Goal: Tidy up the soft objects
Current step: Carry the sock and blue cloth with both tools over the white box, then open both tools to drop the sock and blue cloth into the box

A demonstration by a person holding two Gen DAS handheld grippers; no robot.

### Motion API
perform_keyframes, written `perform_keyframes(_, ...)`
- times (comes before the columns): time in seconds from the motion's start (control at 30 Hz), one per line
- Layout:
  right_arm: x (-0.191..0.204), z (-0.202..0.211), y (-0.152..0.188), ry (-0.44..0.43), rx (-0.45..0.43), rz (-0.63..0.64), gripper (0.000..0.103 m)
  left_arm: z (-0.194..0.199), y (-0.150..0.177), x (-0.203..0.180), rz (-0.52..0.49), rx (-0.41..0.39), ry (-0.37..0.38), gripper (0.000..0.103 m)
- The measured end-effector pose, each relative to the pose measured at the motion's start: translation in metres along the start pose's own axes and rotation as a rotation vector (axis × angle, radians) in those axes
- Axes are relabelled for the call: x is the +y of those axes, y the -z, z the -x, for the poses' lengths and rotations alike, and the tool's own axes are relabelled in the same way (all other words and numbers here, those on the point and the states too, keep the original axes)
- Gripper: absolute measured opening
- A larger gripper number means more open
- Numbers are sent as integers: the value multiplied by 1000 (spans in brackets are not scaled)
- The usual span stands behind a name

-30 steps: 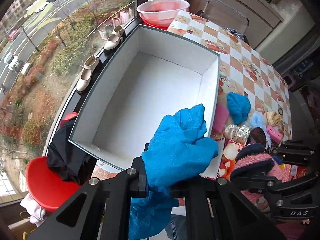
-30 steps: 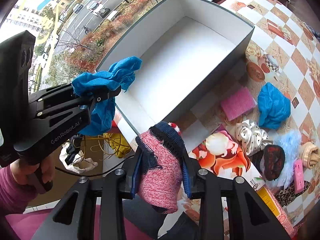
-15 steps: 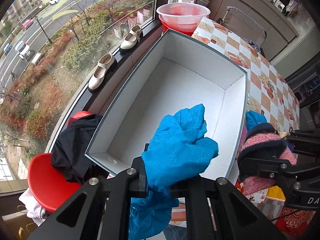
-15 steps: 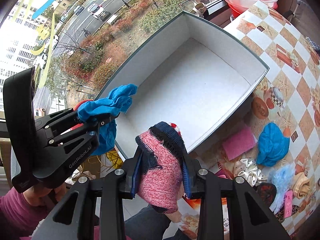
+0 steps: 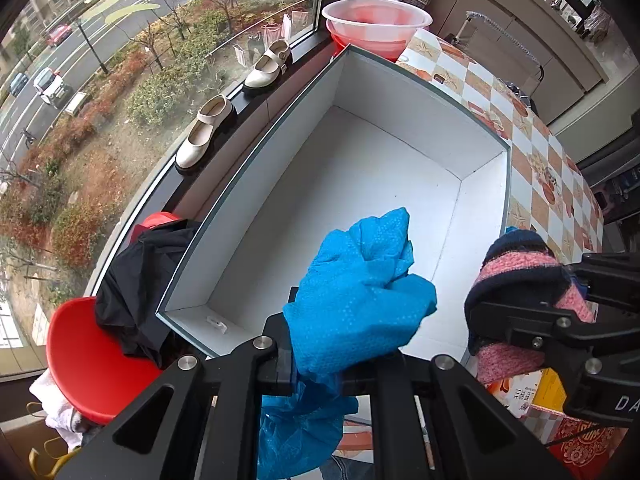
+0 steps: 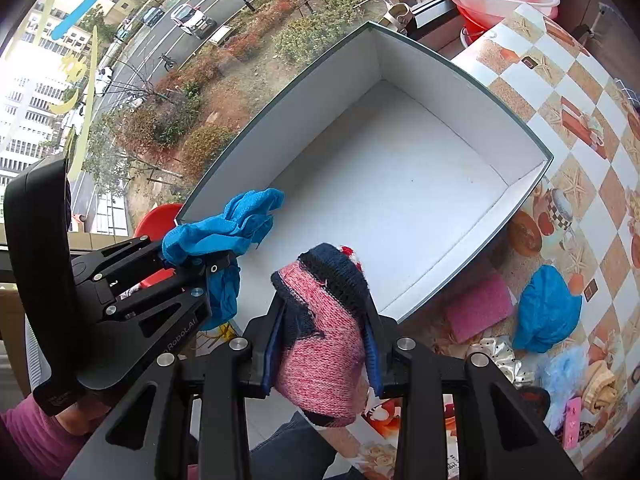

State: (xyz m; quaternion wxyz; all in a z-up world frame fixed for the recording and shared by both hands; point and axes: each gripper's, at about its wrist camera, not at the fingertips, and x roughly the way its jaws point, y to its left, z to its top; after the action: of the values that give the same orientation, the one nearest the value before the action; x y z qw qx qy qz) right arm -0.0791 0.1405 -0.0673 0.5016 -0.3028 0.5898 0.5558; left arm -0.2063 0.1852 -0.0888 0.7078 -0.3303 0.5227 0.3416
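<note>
Above the near end of the white box (image 5: 360,184), the left gripper (image 5: 332,364) is clamped on a crumpled blue cloth (image 5: 360,304). Its jaws are drawn close together, with the fabric bunched between the pads; part of the cloth billows up past the fingertips and another part hangs below them. In the right wrist view the same gripper (image 6: 208,264) appears from the side, the blue cloth (image 6: 224,232) sticking out over the box's near corner.

Beside it, the right gripper (image 6: 324,344) is closed on a pink and navy knitted piece (image 6: 320,340). Its jaws stand wider than the left pair, since the thick knit fills the gap, and the pads press on both of its sides. From the left wrist view the knit (image 5: 516,272) sits just at the box's right wall, roughly level with the blue cloth and a little apart from it.

Nothing lies on the box floor except a small white scrap (image 5: 216,322) near the front corner. The box rests on a checkered tablecloth (image 6: 580,92) by the window. On the tablecloth past the box's right side lie other soft things: a pink sponge-like pad (image 6: 478,308), a second blue bundle (image 6: 546,310), a shiny dotted scrunchie (image 6: 498,354) and a pale blue fluffy piece (image 6: 560,368). A pink basin (image 5: 376,20) stands at the table's far end.
</note>
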Motion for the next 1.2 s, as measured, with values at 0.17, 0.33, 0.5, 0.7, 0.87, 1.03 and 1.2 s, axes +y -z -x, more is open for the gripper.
perform_keyframes(0.17,-1,0,-3,1,-3,-9,35,-3,-3,1,-3,7,-5,13)
perform_keyframes(0.33,-1,1,-2,3,-2,-16,35,-6,-4,1,2,10,-11,13)
perform_keyframes(0.5,-1,0,1,4,5,-23,35,-9,-3,0,1,19,-11,13)
perform_keyframes(0.7,-3,1,-4,4,3,-29,35,-10,-5,-2,-5,26,-10,13)
perform_keyframes(0.87,-3,1,-5,2,-1,-31,35,-11,-6,-1,-1,28,-12,13)
perform_keyframes(1.03,-3,0,-6,2,-2,-32,35,-11,-5,0,0,32,-13,13)
perform_keyframes(1.2,-4,-1,-8,1,-4,-38,35,-13,-4,1,-6,35,-13,13)
